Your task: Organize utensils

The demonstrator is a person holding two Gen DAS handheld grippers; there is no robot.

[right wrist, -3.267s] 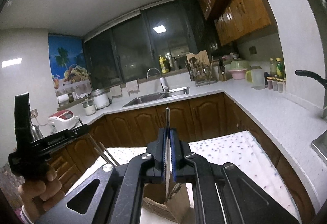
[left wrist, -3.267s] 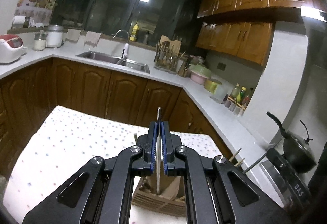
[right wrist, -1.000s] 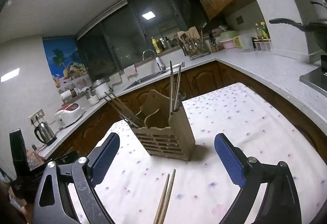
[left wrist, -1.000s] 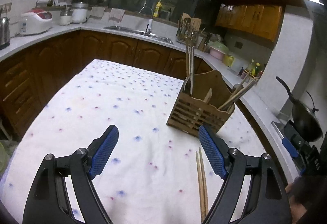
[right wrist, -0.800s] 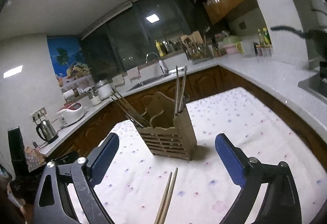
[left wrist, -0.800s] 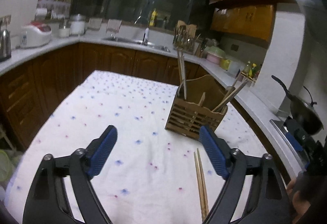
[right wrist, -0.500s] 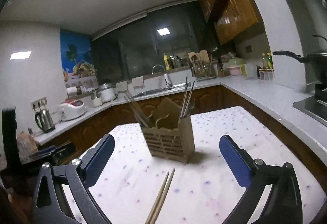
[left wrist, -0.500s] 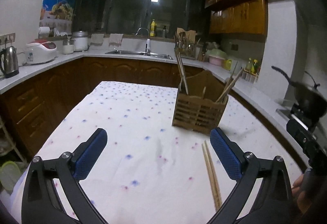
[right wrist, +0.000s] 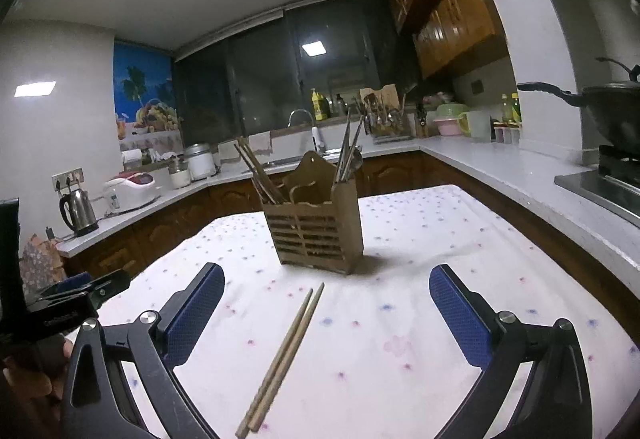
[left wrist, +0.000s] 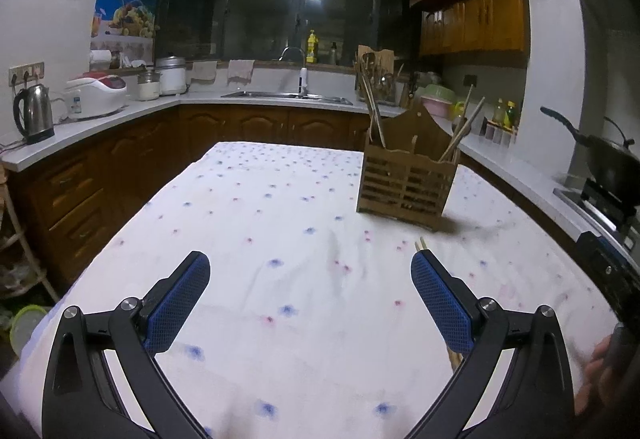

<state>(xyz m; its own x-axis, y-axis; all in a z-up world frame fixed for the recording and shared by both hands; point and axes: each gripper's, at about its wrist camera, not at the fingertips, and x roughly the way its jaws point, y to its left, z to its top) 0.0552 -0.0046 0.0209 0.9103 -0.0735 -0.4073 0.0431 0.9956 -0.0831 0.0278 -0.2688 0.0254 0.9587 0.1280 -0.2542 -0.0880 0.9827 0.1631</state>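
While both grippers hang low over the near end of the tabletop (left wrist: 280, 207), each stands released with its blue pads spread wide and nothing between them: the left gripper (left wrist: 310, 271) and the right gripper (right wrist: 326, 287) have both just finished opening. A pair of chopsticks (right wrist: 282, 355) lies loose on the dotted cloth (right wrist: 420, 239), side by side and touching, running from near the front edge toward the wooden holder (right wrist: 316, 227); in the right wrist view they lie between the open jaws, closer to the left pad, apart from both. In the left wrist view only their far tips (left wrist: 421, 243) show, just above the right pad, the rest hidden behind that finger. The holder (left wrist: 406, 179) stands upright toward the far right part of the tabletop, its slatted front facing the grippers. More chopsticks (right wrist: 256, 175) lean out of its left compartment in the right wrist view, and metal utensils (right wrist: 348, 151) stand in its right one. A wok (left wrist: 608, 159) sits on the stove beyond the table's right edge, a kettle (left wrist: 34, 115) on the counter to the left.
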